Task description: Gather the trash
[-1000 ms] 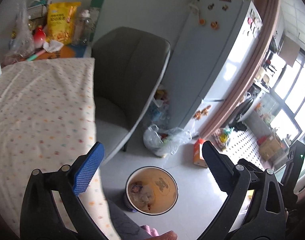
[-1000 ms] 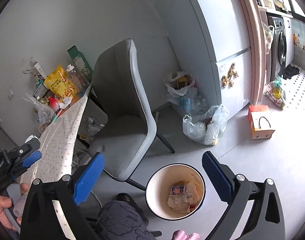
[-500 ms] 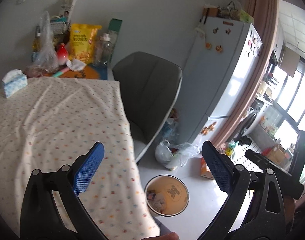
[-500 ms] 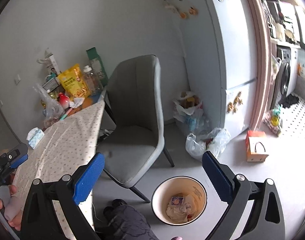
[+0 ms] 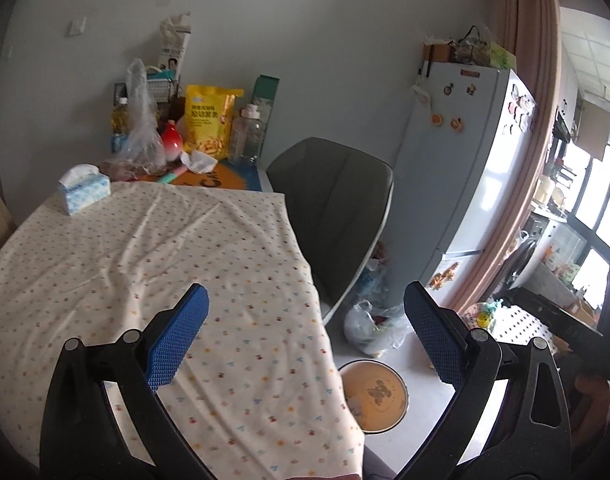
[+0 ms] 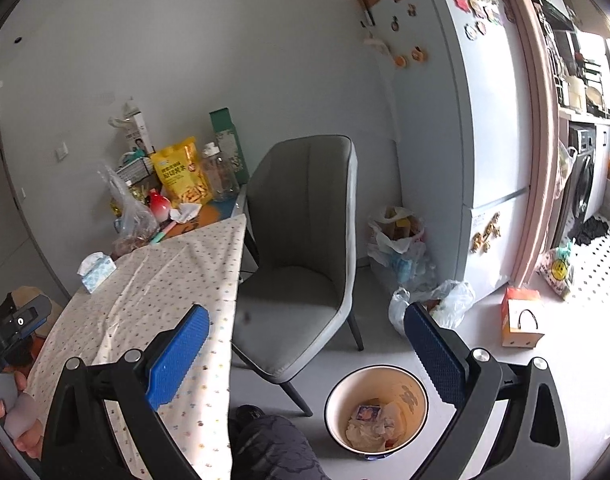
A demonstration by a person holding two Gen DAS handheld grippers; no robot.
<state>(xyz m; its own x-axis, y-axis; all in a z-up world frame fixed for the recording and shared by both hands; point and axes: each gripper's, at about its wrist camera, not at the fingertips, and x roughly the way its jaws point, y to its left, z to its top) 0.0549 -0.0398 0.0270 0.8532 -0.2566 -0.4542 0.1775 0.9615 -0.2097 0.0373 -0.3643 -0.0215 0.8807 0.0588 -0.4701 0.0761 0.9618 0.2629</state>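
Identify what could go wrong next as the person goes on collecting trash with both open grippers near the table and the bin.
The crumpled tissue lies among a glass jar and snack bag; reaching for it could topple them. The tablecloth is wrinkled and overhangs; a finger could snag it. The bin stands low on the floor, so a drop from table height might miss.

one bin (image 6: 376, 412), one chair (image 6: 301, 248), one fridge (image 6: 457, 120)
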